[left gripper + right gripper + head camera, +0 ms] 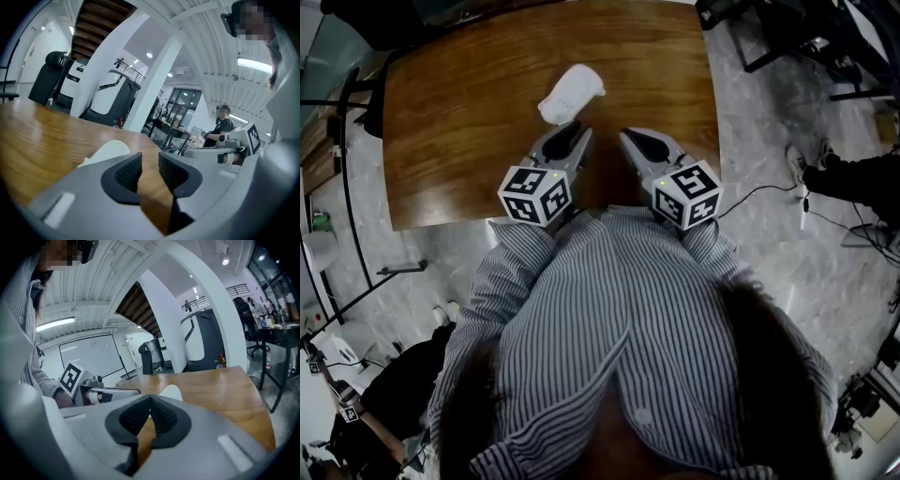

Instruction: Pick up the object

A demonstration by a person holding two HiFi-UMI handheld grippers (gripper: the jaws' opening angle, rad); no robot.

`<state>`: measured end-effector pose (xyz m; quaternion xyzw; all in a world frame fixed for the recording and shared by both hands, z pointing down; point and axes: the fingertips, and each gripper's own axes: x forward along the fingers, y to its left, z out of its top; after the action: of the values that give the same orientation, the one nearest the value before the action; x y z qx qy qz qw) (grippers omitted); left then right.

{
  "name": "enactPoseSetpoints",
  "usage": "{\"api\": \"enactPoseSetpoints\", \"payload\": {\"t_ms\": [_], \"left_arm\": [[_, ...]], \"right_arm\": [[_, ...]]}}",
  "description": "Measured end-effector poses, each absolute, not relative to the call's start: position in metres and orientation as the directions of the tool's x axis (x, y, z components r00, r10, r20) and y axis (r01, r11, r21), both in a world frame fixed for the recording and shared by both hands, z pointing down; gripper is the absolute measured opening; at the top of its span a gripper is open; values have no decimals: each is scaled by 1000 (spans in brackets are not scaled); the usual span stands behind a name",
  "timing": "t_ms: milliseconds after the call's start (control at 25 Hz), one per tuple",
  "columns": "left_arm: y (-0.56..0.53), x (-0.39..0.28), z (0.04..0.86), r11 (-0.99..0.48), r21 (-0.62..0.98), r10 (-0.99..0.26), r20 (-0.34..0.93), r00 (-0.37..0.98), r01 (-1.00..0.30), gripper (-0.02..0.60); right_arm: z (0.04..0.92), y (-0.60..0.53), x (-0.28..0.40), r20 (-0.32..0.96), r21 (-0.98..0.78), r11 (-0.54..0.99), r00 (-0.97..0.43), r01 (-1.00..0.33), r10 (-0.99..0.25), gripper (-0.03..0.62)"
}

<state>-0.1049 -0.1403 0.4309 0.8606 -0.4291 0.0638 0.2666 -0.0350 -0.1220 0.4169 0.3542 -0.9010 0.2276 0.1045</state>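
- The white object (571,94) lay on the wooden worktop (459,112), towards its far middle part, resting on its side; no tool touched it
- The left tool (577,129) sat just on the near side of the white object, its tip almost at the object's near end; in the left gripper view the object (107,151) showed just beyond and left of the left tool (150,161)
- Its jaws stood a little apart, with only bare worktop showing through the gap
- The right tool (628,135) lay near the white object, on its near right side; its jaws (150,401) met at the tips, gripping nothing, and the object (171,392) peeked out just beyond them
- Nearer than the white object, behind both tools, was the person's striped shirt (619,319)
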Motion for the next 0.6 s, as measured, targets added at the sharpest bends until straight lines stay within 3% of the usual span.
{"api": "enactPoseSetpoints", "payload": {"t_ms": [360, 600], "left_arm": [[-172, -106, 453, -487, 224, -700, 477, 531, -844, 235], [-195, -104, 478, -552, 99, -667, 543, 510, -828, 247]], "right_arm": [[429, -129, -32, 388, -396, 641, -753, -657, -532, 2], [455, -126, -26, 420, -458, 588, -746, -666, -518, 2]]}}
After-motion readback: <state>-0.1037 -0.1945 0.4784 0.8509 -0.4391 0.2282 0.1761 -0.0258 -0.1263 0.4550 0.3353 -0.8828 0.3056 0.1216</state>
